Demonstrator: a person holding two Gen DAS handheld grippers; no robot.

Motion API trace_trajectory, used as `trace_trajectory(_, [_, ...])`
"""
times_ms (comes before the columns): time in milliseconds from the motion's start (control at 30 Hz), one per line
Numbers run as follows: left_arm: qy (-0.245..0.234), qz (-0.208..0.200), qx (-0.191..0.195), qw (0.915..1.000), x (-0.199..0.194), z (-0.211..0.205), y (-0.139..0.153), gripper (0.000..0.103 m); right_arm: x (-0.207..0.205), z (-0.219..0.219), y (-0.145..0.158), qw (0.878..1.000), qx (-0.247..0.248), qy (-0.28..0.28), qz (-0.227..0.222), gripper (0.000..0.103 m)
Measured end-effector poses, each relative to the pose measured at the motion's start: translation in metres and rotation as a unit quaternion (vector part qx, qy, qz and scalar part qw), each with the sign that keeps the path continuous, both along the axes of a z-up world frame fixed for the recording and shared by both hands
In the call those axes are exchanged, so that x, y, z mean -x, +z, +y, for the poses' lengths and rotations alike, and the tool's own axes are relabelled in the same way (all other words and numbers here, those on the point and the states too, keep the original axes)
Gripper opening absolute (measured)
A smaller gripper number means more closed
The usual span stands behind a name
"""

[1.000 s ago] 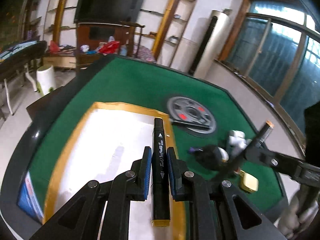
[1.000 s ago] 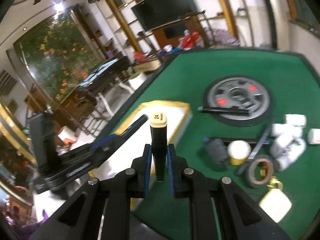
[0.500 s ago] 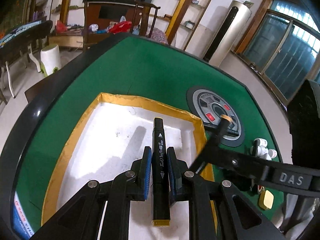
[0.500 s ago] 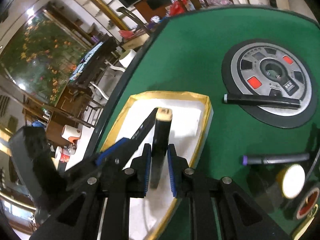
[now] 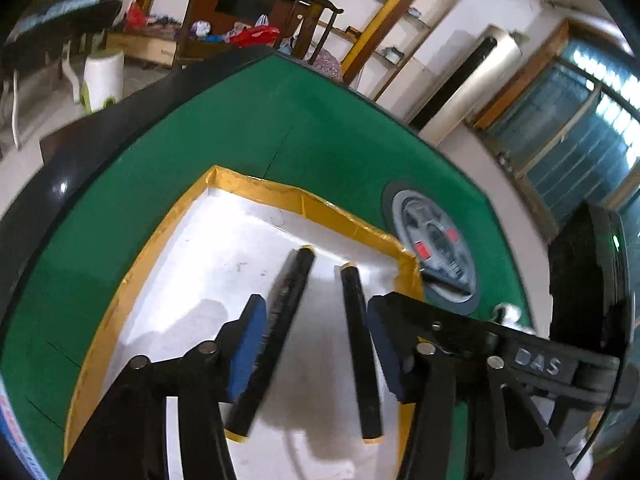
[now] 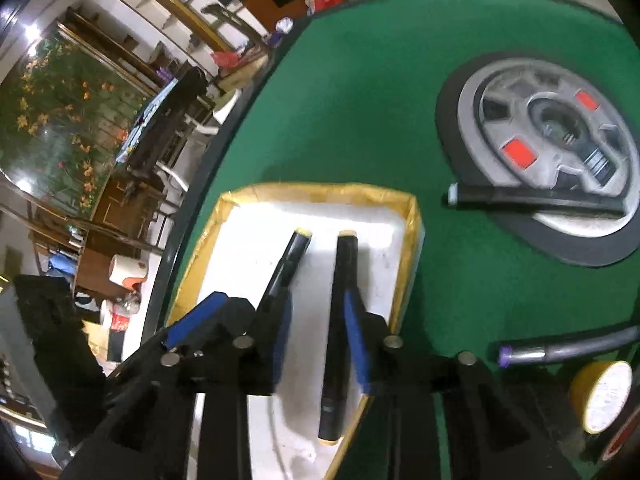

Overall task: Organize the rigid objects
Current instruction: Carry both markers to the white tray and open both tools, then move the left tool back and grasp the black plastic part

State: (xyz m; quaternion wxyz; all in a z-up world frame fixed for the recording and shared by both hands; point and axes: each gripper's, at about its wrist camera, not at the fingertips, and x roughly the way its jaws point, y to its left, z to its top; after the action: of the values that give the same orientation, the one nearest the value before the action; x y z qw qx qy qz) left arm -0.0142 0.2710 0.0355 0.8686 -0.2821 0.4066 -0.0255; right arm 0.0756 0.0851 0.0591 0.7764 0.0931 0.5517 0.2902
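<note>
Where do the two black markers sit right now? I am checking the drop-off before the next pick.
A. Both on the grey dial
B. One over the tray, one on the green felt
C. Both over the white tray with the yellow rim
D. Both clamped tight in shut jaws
C: the left marker and the right marker both lie within the yellow-rimmed tray, between jaws that have just been opening.

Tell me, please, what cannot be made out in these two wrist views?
- Left wrist view: the print on the left marker, lost to motion blur.
- Left wrist view: the labels on the grey disc, blurred.
- Right wrist view: the yellow tape roll, partly cut off by the dark lens edge.
- Right wrist view: the far end of the purple-tipped pen, past that same edge.
</note>
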Motion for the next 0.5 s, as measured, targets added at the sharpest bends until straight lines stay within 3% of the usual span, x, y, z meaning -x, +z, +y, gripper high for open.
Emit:
trace_trajectory(133, [0.002,-0.006,0.004,1.0,0.008,0.0,0.013,0.057,0.012,-0.023,0.024,0.999,-0.007,-0.011,-0.049,0.067])
trace_trajectory(233, [0.002,-0.017,0.013,0.9998,0.019,-0.004,0.028,0.057,0.027,-0.059,0.046,0.994,-0.001,-0.04,-0.102,0.07])
trace_trajectory(300, [0.0,-0.024,0.013,0.9996,0.024,-0.008,0.037,0.065,0.034,-0.083,0.056,0.99,0.006,-0.056,-0.128,0.075])
trace_trajectory(367, [0.0,-0.031,0.01,0.9995,0.031,-0.018,0.046,0.07,0.045,-0.121,0.063,0.983,0.016,-0.091,-0.16,0.081])
trace_trajectory(500, [-0.028,-0.029,0.004,0.9992,0.035,-0.044,0.056,0.07,0.057,-0.182,0.068,0.967,0.035,-0.162,-0.193,0.082])
